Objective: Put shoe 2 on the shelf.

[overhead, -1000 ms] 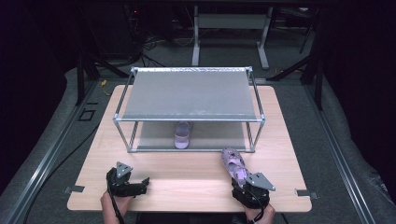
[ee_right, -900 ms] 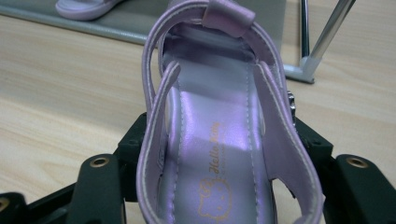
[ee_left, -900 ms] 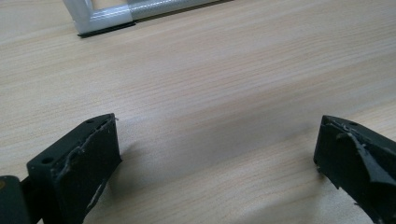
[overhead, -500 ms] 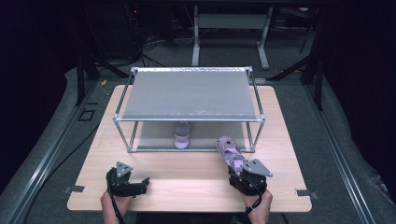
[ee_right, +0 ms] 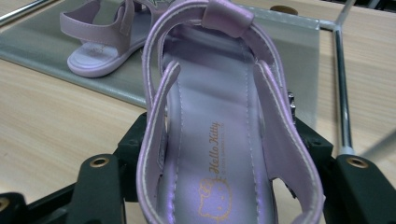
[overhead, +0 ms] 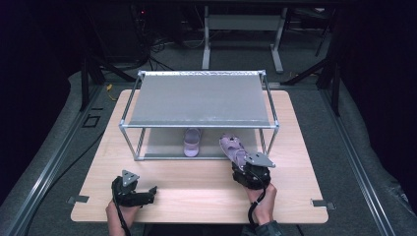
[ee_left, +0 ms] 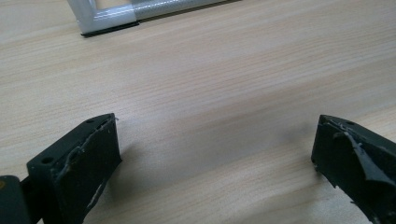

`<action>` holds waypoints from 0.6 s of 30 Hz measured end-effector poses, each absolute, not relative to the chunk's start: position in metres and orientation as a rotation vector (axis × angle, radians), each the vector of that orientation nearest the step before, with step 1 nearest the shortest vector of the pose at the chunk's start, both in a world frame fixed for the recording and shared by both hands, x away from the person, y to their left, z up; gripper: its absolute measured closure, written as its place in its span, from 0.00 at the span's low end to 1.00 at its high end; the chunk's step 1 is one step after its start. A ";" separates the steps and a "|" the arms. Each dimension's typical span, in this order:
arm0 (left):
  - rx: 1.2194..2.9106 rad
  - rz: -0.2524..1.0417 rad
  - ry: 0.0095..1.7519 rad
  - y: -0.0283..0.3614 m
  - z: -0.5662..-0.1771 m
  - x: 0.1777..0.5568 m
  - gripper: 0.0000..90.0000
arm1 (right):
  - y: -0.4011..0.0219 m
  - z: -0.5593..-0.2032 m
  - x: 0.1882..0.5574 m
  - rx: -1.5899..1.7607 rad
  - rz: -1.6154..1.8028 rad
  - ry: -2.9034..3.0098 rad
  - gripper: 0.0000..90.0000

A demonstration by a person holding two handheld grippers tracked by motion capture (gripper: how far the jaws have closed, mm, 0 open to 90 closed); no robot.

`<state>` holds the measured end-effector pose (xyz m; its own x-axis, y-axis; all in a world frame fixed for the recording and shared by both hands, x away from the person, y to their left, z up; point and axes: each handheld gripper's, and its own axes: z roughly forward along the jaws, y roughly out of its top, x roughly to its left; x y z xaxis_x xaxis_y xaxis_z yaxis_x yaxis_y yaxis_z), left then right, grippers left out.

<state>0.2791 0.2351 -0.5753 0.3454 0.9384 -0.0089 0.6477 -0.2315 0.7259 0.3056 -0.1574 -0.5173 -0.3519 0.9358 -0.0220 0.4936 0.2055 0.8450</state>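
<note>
I see the wooden table (overhead: pixel 196 196) carrying a metal-framed shelf (overhead: pixel 199 101). One lilac sandal (overhead: pixel 192 142) sits on its lower tray. My right gripper (overhead: pixel 243 164) is clamped on a second sandal (ee_right: pixel 219 130), toe just at the shelf's front edge. My left gripper (overhead: pixel 150 191) rests on the table, jaws apart.

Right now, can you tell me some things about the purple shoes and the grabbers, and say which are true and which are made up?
1. The right gripper holds a purple sandal. True.
2. The left gripper holds a sandal too. False: its jaws are wide open over bare table.
3. Another sandal lies under the metal rack. True.
4. The held sandal has a red sole. False: its insole is lilac with gold print.
</note>
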 end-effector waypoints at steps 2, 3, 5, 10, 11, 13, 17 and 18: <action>1.971 0.583 1.383 0.235 -0.575 0.279 0.01 | -0.150 -0.519 0.313 1.320 1.043 1.947 0.42; 1.969 0.584 1.385 0.235 -0.575 0.279 0.01 | -0.148 -0.519 0.315 1.324 1.038 1.945 0.42; 1.964 0.589 1.394 0.235 -0.575 0.279 0.01 | -0.143 -0.520 0.319 1.319 1.044 1.955 0.42; 1.962 0.591 1.397 0.235 -0.575 0.279 0.01 | -0.129 -0.521 0.331 1.321 1.030 1.959 0.42; 1.962 0.590 1.397 0.235 -0.575 0.279 0.01 | -0.127 -0.522 0.334 1.331 1.025 1.956 0.42; 1.960 0.593 1.399 0.235 -0.575 0.279 0.01 | -0.124 -0.523 0.340 1.342 1.024 1.960 0.42; 1.959 0.596 1.401 0.236 -0.575 0.279 0.01 | -0.116 -0.529 0.351 1.363 1.004 1.955 0.42; 1.959 0.597 1.402 0.236 -0.575 0.279 0.01 | -0.114 -0.531 0.354 1.368 1.011 1.958 0.42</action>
<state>0.2788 0.2356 -0.5754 0.3254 0.9455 -0.0069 0.6505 -0.2186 0.7273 0.3542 -0.1141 -0.5305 -0.3376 0.9412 -0.0119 0.5351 0.2023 0.8202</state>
